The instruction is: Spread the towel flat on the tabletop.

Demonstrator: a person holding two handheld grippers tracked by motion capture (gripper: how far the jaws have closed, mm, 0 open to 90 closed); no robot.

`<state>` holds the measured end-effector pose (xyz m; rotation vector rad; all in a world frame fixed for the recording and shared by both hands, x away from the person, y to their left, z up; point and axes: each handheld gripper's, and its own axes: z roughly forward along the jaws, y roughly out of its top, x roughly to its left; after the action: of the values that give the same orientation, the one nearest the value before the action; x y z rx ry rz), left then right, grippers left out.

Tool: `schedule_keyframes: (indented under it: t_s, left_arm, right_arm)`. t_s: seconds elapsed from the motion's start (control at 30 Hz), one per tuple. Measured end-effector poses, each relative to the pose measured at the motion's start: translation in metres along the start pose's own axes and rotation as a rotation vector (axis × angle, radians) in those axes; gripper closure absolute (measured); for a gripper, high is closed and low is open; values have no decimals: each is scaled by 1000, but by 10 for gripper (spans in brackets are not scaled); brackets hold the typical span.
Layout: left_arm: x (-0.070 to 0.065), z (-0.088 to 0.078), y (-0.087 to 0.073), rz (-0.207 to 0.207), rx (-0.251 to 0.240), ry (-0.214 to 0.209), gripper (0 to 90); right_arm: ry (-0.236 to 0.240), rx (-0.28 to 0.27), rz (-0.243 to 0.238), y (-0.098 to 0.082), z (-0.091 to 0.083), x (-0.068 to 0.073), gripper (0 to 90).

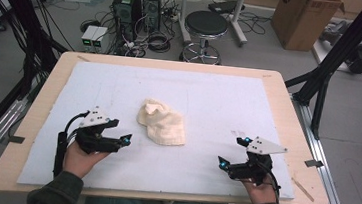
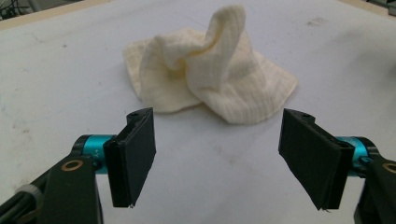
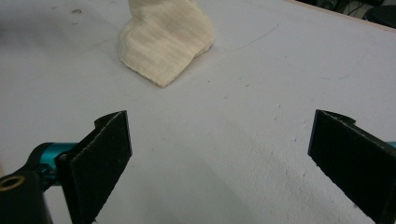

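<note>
A cream-coloured cloth (image 1: 161, 122) lies crumpled near the middle of a pale blue-white mat (image 1: 219, 100) that covers most of a light wooden table (image 1: 289, 100). The cloth is bunched rather than flat: one fold stands up in a soft peak toward its far left part, while its nearer right part spreads out low against the mat. In the left gripper view the cloth (image 2: 210, 70) sits ahead of the jaws and roughly centred between them, its raised fold curling over at the top, with a strip of bare mat between it and the jaw tips. In the right gripper view one rounded corner of the cloth (image 3: 163, 39) shows at the upper left, farther off, with a wide stretch of bare mat between it and the jaws. From above, the left gripper (image 1: 126, 139) is held low over the mat just to the left of the cloth, near it but not touching, and angled toward it. The right gripper (image 1: 234, 151) is held over the mat well apart from the cloth, on its right and a little nearer the person. Both grippers have their jaws spread wide with nothing between them. Each is held in one of the person's hands, with dark green sleeves coming in at the near edge of the table. Beyond the table, on the grey floor, stand a round black stool (image 1: 205, 26), two computer towers (image 1: 138, 5) with tangled cables, and a cardboard box (image 1: 305, 18).
</note>
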<state>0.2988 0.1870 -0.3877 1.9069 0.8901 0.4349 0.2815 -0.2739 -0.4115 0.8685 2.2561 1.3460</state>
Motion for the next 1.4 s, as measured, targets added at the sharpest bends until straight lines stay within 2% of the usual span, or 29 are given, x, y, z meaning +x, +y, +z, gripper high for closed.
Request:
schedule_keyframes:
  t_s: [0.1,0.3,0.6,0.7,0.83,0.93,0.97,1.07,1.1,1.17,1.33,1.37,1.4]
  left_arm:
    - [-1,10,12,-19,-15,-16,285]
    - [-4,34,32,-2,3,-11,284]
    - [0,72,40,-48,28,-4,296]
    - [-1,86,42,-36,57,-4,307]
    - [-3,102,43,-25,86,-2,358]
    - [-4,113,40,-3,117,5,459]
    - [-4,117,39,2,128,5,459]
    - [-2,127,36,-17,146,11,504]
    - [-2,132,34,-26,153,16,546]
    - [-1,134,33,-25,156,18,565]
    - [-2,141,29,-29,172,27,678]
    - [-3,141,29,-27,176,28,723]
    - [-3,141,29,-24,176,35,723]
  right_arm:
    - [1,-7,1,0,-1,-1,54]
    - [19,-17,-7,2,1,-1,54]
    - [30,-24,-10,2,2,-2,53]
    - [33,-23,-9,3,4,-2,53]
    - [36,-22,-9,4,5,-1,53]
    - [37,-22,-13,3,5,-1,54]
    - [37,-22,-13,3,5,-1,54]
    - [39,-22,-7,3,5,-1,54]
    - [39,-22,-8,3,5,-1,54]
    - [39,-22,-11,3,5,-1,54]
    - [43,-19,-11,2,6,-1,54]
    - [46,-18,-14,2,6,-1,54]
    - [46,-18,-14,2,6,-1,54]
